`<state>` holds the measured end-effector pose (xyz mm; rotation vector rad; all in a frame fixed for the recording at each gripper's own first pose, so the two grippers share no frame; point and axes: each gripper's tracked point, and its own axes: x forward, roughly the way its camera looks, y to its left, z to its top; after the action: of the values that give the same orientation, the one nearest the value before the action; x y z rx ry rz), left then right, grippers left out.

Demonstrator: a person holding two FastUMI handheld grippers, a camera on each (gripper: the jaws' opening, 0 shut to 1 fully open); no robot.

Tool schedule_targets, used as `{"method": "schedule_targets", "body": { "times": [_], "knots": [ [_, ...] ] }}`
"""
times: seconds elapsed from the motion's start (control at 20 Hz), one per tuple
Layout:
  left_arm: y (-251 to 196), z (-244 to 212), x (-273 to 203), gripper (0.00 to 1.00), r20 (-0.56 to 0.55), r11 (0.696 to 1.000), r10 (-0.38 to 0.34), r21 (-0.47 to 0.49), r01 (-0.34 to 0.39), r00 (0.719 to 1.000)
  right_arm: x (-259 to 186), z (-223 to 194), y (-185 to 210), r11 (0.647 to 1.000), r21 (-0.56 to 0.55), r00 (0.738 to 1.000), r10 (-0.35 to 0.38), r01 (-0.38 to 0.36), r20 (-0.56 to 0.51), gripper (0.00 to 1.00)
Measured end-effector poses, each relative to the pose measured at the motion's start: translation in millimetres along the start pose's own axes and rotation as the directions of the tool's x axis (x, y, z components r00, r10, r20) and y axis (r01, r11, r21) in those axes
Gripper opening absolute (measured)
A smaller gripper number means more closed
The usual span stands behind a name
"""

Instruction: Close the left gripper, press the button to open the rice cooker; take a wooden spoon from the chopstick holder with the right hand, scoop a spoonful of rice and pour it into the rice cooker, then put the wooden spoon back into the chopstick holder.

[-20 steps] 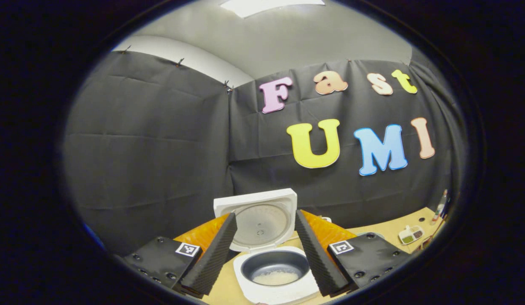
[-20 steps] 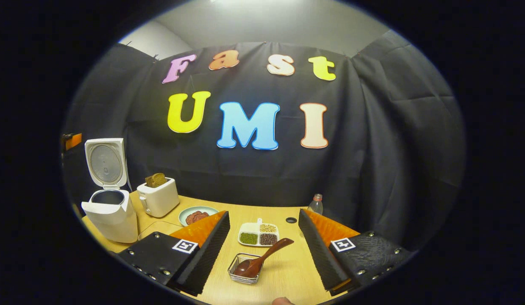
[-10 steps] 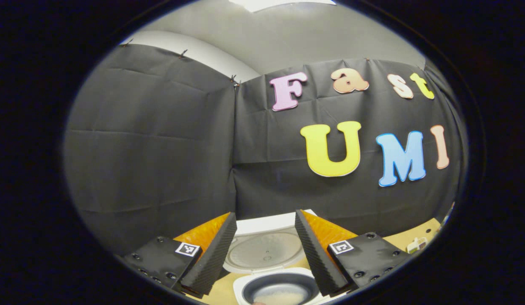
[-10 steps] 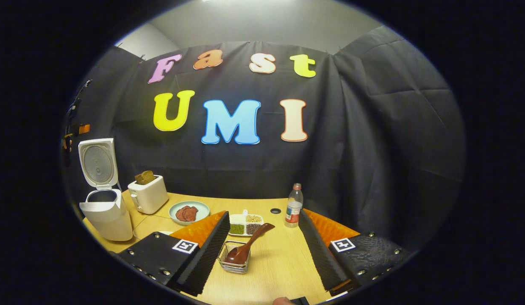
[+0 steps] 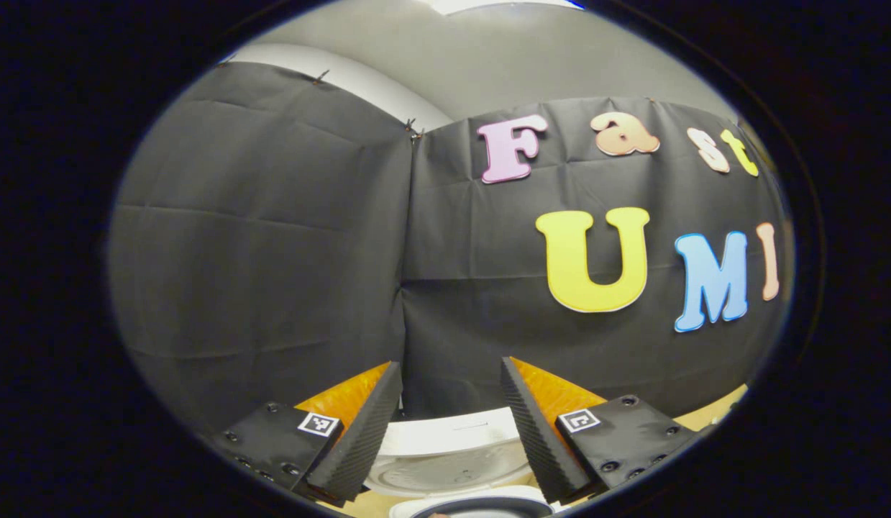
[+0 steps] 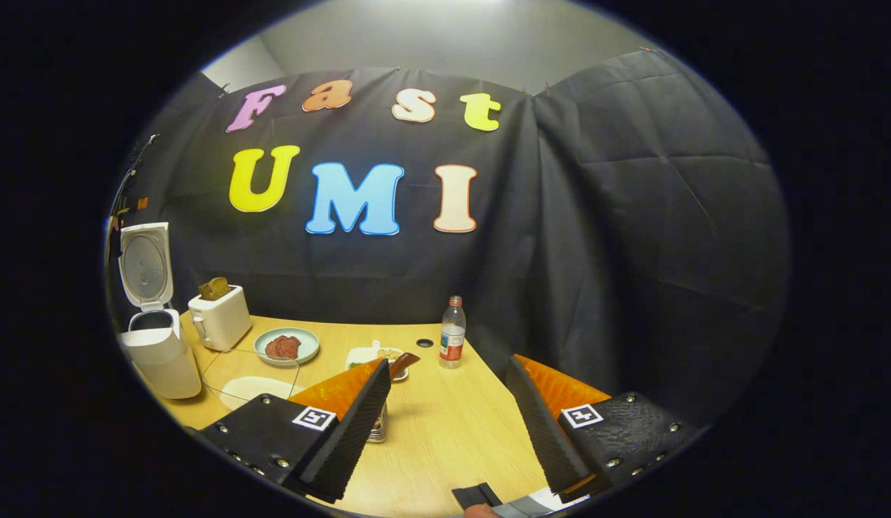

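The white rice cooker stands at the table's far left with its lid up. In the left gripper view the lid and the dark pot rim lie low between the fingers of my left gripper, which is open and holds nothing. My right gripper is also open and holds nothing. The brown wooden spoon's handle pokes out behind its left finger. The wire chopstick holder is mostly hidden by that finger.
Along the back of the wooden table stand a white toaster with bread, a plate of meat, a sectioned dish of grains and a small bottle. A cable lies near the cooker. A dark object sits at the near edge.
The left gripper view has tipped upward, so the cooker has dropped to its bottom edge. My right gripper has swung right, and the holder with the spoon has slid behind its left finger.
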<state>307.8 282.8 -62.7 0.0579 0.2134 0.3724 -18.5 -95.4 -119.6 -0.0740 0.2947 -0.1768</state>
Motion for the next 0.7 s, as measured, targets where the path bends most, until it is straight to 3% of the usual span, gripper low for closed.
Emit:
{"method": "schedule_targets", "body": {
  "times": [0.1,0.15,0.3,0.55,0.7],
  "knots": [
    [0,-12,16,0.92,-0.035,1.000,0.001,0.007,-0.001,0.999,-8,-6,-5,1.000,0.011,1.000,-0.023,0.024,-0.011,0.99],
    [1,-18,22,0.99,-0.051,1.000,0.007,0.007,-0.007,0.999,-11,-8,-5,0.999,0.014,0.999,-0.031,0.031,-0.014,0.99],
    [1,-37,31,0.95,-0.111,1.000,0.003,-0.015,-0.005,0.994,-16,-7,-6,0.999,0.008,0.999,-0.042,0.042,-0.009,0.99],
    [-7,-41,19,0.96,-0.077,0.999,-0.007,0.037,0.009,0.997,-13,-5,-3,1.000,0.007,1.000,-0.022,0.022,-0.003,0.98],
    [-8,-39,9,0.94,-0.086,1.000,-0.011,0.017,0.012,0.996,-6,-3,0,1.000,0.012,1.000,0.005,-0.005,0.001,0.98]
  ]
}}
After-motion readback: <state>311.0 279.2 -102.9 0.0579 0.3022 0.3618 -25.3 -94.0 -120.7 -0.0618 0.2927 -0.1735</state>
